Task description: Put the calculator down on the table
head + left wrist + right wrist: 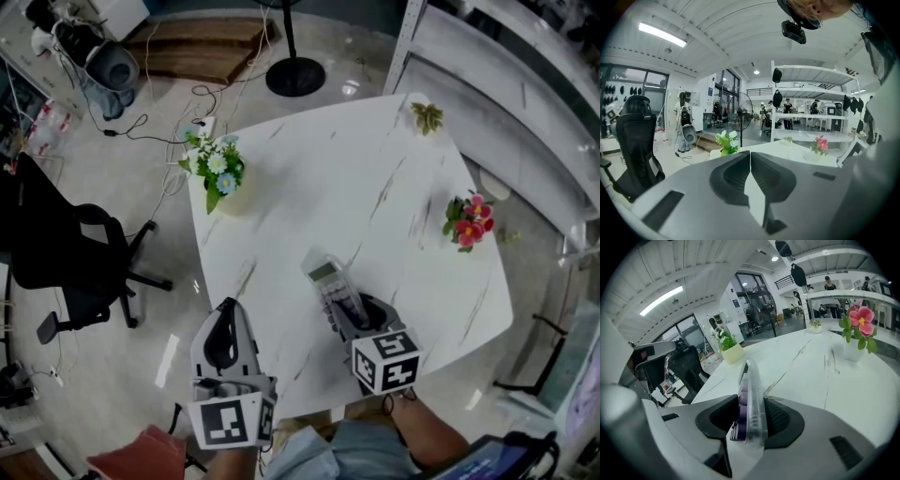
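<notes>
A clear-cased calculator (327, 279) with purple keys stands on its long edge between the jaws of my right gripper (349, 317), over the near part of the white marble table (375, 178). In the right gripper view the calculator (751, 390) leans on the right pad, while a dark gap shows between its key face and the left pad of my right gripper (751, 401). Whether its far end touches the tabletop I cannot tell. My left gripper (227, 311) hovers at the table's near left edge; in its own view the left gripper (750, 157) has its jaws together and holds nothing.
On the table stand a pot of white and blue flowers (217, 173) at the far left, a pot of pink flowers (469, 223) at the right, and a small plant (427, 116) at the far corner. A black office chair (66, 253) is on the left, a fan base (294, 75) beyond.
</notes>
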`<state>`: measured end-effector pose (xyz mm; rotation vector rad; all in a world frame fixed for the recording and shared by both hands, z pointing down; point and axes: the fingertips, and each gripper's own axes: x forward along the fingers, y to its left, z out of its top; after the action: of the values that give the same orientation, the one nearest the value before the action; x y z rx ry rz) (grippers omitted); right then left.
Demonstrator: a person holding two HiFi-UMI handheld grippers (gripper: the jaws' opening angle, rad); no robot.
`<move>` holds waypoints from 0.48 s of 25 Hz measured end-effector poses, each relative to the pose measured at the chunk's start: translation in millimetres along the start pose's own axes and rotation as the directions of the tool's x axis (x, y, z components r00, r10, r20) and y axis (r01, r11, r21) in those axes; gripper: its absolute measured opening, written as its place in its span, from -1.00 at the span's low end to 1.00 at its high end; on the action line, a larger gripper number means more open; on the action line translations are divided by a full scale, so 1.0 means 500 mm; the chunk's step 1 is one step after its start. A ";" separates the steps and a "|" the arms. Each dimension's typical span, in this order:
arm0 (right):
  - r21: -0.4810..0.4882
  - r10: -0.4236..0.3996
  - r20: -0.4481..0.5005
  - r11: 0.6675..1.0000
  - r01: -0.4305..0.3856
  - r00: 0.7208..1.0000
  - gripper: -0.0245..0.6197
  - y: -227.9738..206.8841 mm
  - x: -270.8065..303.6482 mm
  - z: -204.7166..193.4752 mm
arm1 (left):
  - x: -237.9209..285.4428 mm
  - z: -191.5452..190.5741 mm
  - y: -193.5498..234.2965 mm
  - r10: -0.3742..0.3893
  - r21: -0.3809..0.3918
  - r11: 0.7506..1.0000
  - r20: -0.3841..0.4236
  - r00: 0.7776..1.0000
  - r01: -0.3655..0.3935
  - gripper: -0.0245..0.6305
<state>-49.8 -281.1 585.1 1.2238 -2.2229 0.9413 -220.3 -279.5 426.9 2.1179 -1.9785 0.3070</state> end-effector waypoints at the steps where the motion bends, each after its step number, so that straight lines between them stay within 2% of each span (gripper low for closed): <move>1: 0.002 0.000 0.000 1.000 0.000 1.000 -0.35 -0.004 0.000 0.000 | 0.001 0.000 -0.001 -0.002 0.000 1.000 0.000 1.000 0.002 -0.89; 12: 0.069 0.008 -0.007 0.998 -0.007 1.000 -0.23 -0.052 0.001 -0.018 | 0.024 -0.003 -0.032 -0.020 0.010 1.000 -0.013 1.000 0.020 -0.90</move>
<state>-27.7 -284.6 600.6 1.2405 -2.2073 1.0319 -203.6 -289.5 431.5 2.1352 -1.9517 0.3268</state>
